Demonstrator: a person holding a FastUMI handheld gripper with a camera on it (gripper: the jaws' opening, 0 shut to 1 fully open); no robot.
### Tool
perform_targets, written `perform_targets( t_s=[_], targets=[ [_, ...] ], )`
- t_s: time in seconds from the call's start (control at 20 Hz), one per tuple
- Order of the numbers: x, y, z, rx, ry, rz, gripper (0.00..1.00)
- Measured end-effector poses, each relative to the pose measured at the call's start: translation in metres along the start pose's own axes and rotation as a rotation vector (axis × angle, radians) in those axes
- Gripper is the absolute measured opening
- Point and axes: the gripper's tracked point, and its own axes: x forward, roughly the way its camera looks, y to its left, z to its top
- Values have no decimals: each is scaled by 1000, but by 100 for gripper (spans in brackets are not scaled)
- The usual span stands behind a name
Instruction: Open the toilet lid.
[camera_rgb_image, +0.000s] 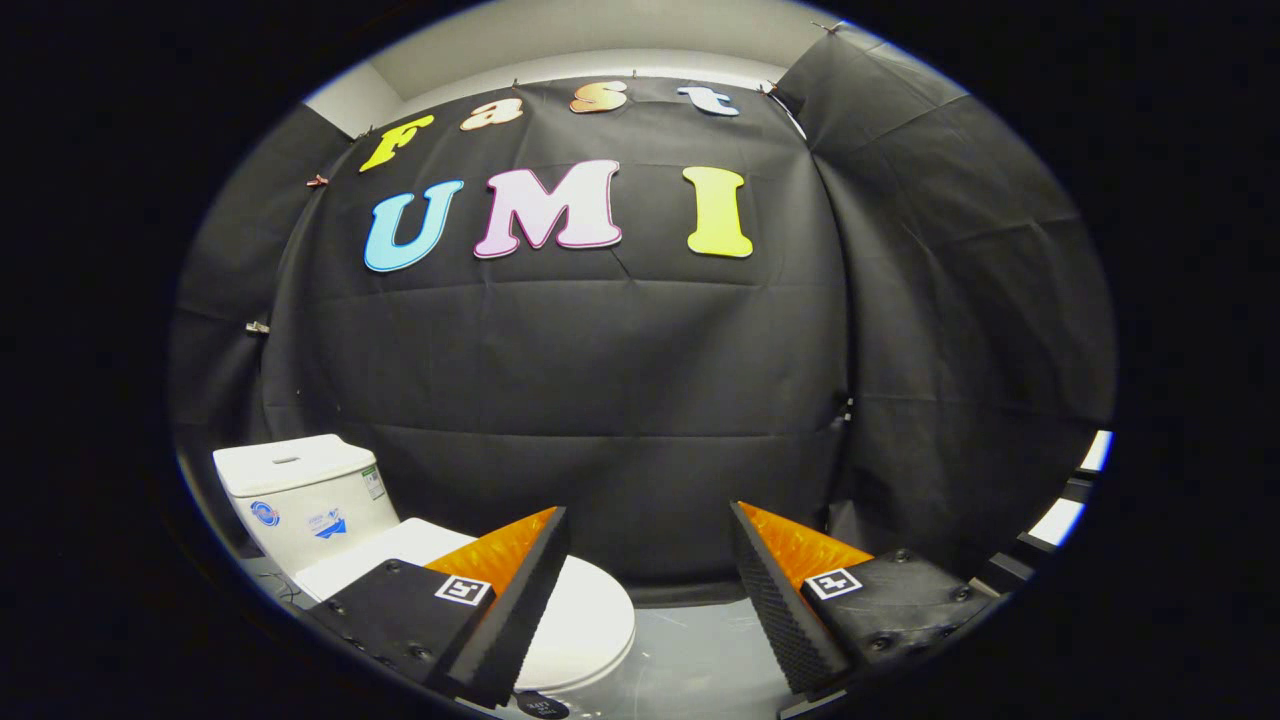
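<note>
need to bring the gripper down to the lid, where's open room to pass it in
Bare grey floor lies open between the white closed toilet lid and the black cloth wall, ahead of the open hand-held gripper, which holds nothing. It is tighter by the white ceramic tank, which stands close behind the lid near the cloth.
</note>
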Motion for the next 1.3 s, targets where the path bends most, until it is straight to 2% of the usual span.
perform_targets(
  t_s=[0.35,0.75,0.9,1.3],
  targets=[
    [-3,2,2,33,16,8,98],
    [-1,13,27,36,24,40,98],
    [-7,18,4,86,66,30,98],
    [-45,16,-92,174,222,-21,98]
  ],
)
